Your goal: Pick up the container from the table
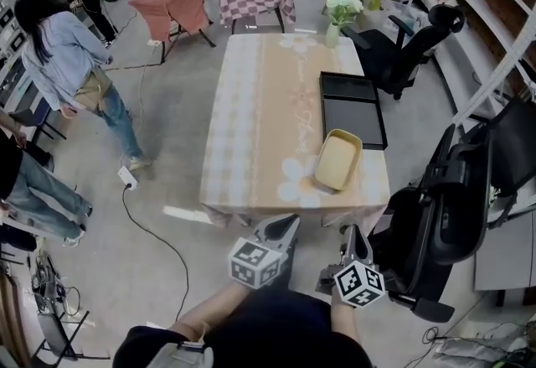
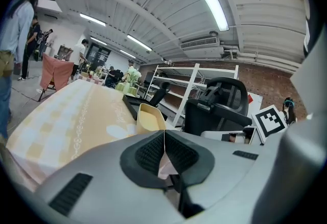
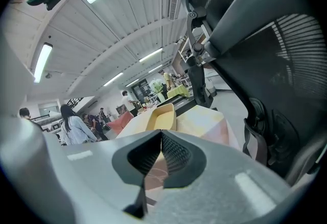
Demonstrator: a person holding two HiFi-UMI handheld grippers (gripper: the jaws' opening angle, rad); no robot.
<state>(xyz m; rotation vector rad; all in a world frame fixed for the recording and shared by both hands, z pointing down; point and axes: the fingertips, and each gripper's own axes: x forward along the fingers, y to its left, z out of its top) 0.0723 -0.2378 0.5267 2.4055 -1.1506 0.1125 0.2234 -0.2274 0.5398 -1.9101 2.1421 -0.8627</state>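
Your left claw (image 2: 164,135) is pinched fully together with nothing between its ribbed pads, and your right claw (image 3: 161,137) is closed the same way, also empty. You hold both just short of the near edge of the bench (image 1: 260,123), over the floor, pointing across the bench top.

Ahead of them, the pale yellow rectangular container (image 1: 338,160) lies open side up on the bench, close to the bench's near right corner and askew to its edges. Its far end meets the near corner of a black tray (image 1: 352,111) that lies along the bench's right edge. You cannot tell from here whether it rests on the tray or only touches it. A vase of white flowers (image 1: 337,12) stands at the bench's far end. One black office chair (image 1: 440,220) stands just off the bench's near right corner, beside your right claw, and another (image 1: 406,48) off the far right side. People (image 1: 71,64) stand on the floor to the bench's left.
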